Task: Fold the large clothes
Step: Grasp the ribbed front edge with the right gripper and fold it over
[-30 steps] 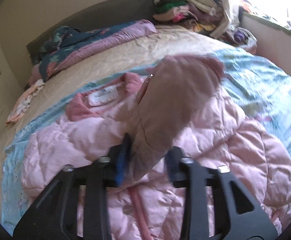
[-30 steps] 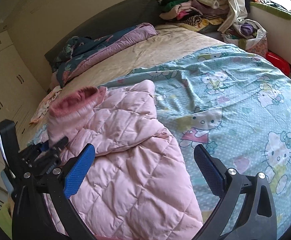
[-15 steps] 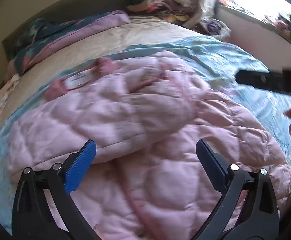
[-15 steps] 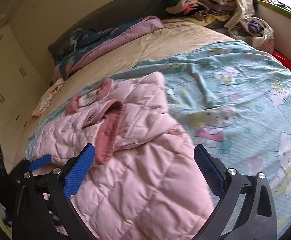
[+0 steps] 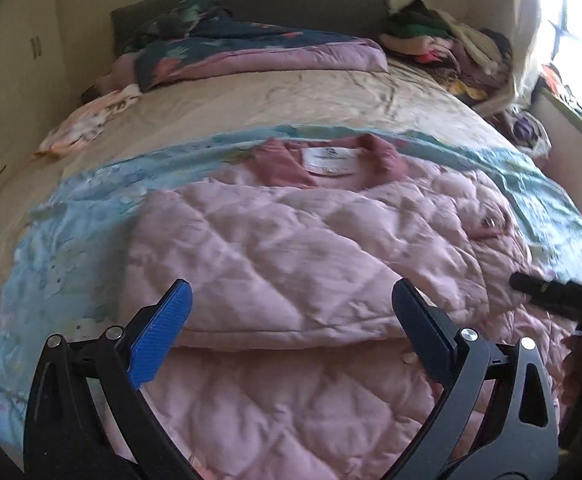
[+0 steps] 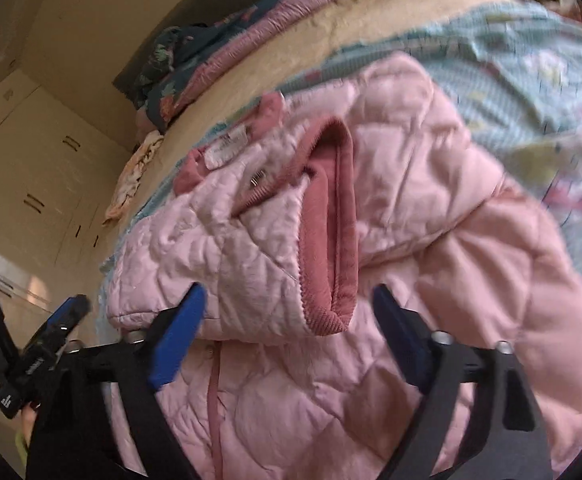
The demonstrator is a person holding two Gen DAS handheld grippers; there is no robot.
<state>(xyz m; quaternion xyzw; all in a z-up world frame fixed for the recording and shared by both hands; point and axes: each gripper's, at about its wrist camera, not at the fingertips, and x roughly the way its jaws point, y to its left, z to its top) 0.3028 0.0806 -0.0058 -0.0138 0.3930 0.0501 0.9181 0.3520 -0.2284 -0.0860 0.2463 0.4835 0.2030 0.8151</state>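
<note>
The left gripper (image 5: 291,312) is hovering with jaws spread wide and empty over the pink quilted jacket (image 5: 291,248), which is lying on the blue printed sheet (image 5: 71,240). The right gripper (image 6: 287,320), jaws just narrowing, is straddling the sleeve cuff (image 6: 331,240) without pinching it. Farther off, a folded quilt (image 5: 251,56) and a clothes pile (image 5: 443,40) are lying at the headboard (image 5: 251,0).

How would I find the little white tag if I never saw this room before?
Look at the bed, then at the pink jacket spread on the blue sheet. At the jacket's far end sits its darker pink collar. The tag is the white rectangle inside that collar, the only white patch on the jacket.
</note>
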